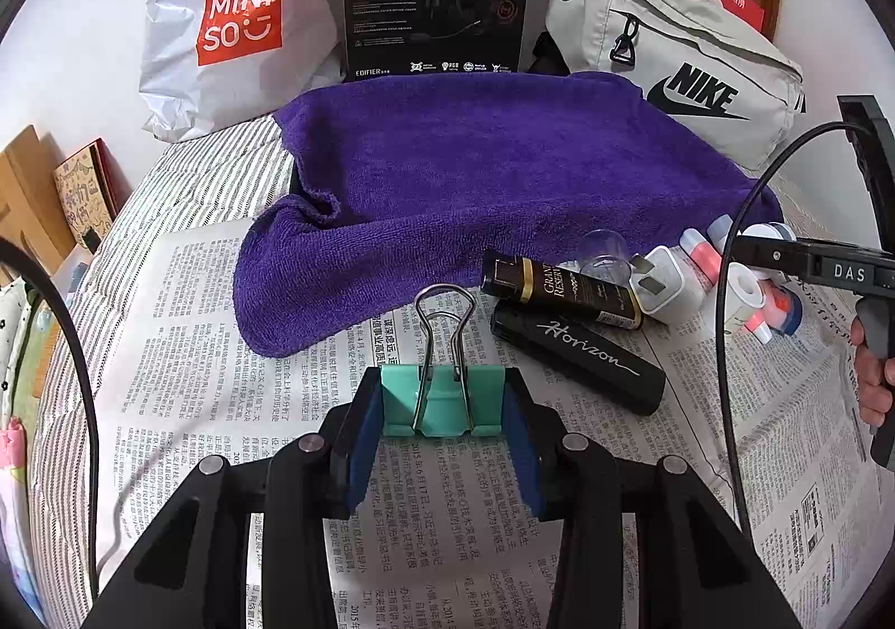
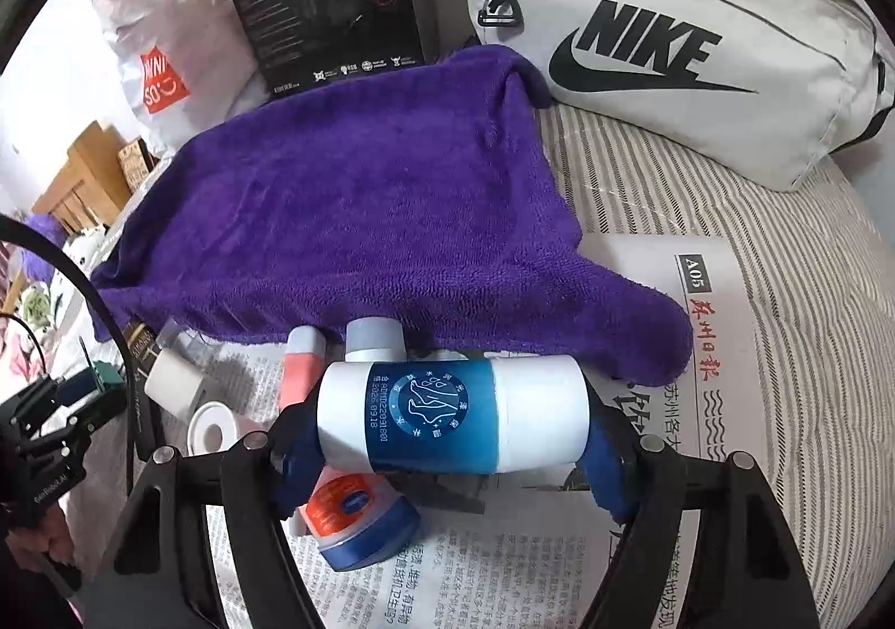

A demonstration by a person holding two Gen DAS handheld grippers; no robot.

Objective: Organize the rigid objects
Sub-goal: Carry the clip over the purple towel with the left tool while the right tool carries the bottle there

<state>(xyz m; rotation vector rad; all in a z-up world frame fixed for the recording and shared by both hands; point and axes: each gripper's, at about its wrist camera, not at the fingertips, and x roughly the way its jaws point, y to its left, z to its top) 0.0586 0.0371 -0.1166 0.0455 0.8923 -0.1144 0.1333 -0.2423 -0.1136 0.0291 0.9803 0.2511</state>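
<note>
The left gripper (image 1: 443,405) pinches a green clip (image 1: 442,397) between its blue pads, just above the newspaper (image 1: 212,349). The clip's wire loops point at the purple towel (image 1: 475,170). The right gripper (image 2: 447,422) squeezes a white and blue bottle (image 2: 453,414) lying sideways, held by its two ends. Under it sits an orange tube (image 2: 352,511). Near the clip lie two black boxes (image 1: 582,358) and a white plug (image 1: 663,288).
</note>
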